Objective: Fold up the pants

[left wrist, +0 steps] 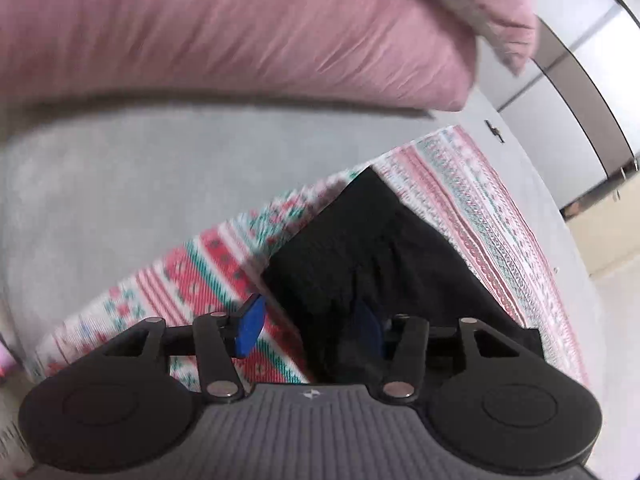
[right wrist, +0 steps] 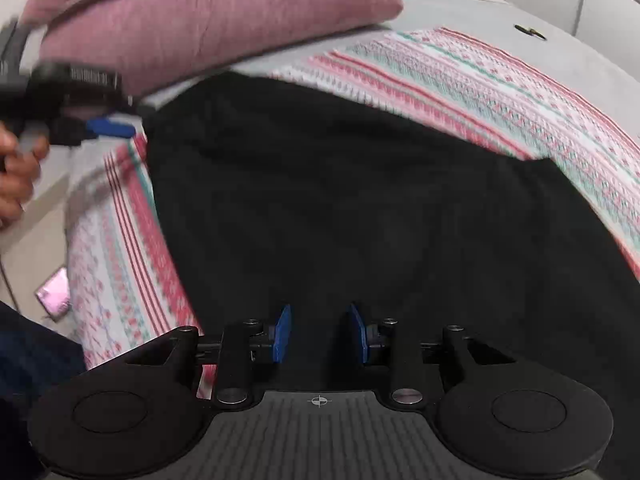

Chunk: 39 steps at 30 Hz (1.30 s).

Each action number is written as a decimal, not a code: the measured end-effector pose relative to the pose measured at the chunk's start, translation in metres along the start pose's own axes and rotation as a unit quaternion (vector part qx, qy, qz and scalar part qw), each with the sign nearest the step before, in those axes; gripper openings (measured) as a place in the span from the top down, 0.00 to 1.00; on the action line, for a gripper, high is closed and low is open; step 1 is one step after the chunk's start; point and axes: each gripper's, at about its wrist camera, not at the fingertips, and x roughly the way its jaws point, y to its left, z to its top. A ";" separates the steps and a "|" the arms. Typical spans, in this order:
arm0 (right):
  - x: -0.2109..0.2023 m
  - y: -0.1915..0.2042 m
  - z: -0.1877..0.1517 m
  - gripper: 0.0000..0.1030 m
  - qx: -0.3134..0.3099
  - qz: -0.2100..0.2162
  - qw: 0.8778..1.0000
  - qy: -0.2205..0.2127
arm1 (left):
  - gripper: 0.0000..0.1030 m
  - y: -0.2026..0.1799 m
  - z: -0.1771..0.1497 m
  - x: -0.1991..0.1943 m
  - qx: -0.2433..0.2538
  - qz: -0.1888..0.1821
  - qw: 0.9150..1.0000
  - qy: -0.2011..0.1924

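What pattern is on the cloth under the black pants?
Pink, red and teal stripes on white cloth, clearest in the right wrist view.

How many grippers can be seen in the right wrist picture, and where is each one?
2. The right gripper is at the bottom centre, over the black pants. The left gripper is at the far left, held by a hand.

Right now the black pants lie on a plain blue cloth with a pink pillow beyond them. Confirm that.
Not quite: the cloth under the black pants is not plain blue but patterned in pink, white and teal stripes, as the right wrist view shows. The pink pillow does lie beyond them.
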 end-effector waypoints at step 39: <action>-0.136 -0.185 -0.165 0.49 0.339 -0.100 0.933 -0.073 | 0.33 -0.123 -0.062 -0.012 0.265 0.048 0.959 -0.093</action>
